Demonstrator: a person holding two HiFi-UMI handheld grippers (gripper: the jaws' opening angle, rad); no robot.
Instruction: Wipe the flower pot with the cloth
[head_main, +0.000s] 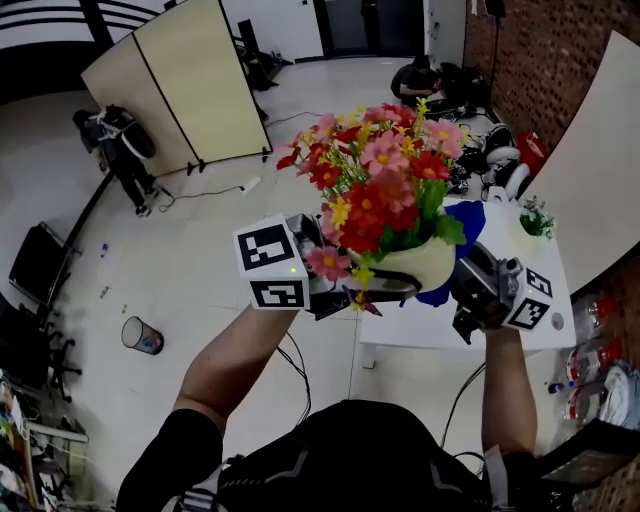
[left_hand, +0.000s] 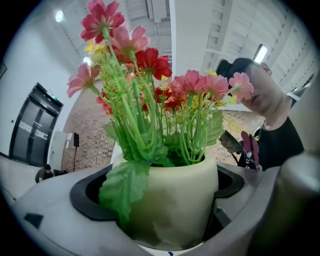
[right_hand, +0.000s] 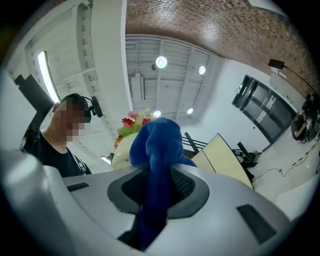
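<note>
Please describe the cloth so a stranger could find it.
Find the red and pink flowers held up at centre. Right of their cream pot, the right hand-held gripper pinches the cloth, the only deep blue thing there.

Pot (left_hand: 170, 200): cream, round, holding red, pink and yellow flowers (left_hand: 150, 65), clamped upright between the left gripper (left_hand: 169, 212) jaws. Cloth (right_hand: 157, 150): blue, bunched, pinched in the right gripper (right_hand: 156, 192), free end apparently touching the pot's side.
</note>
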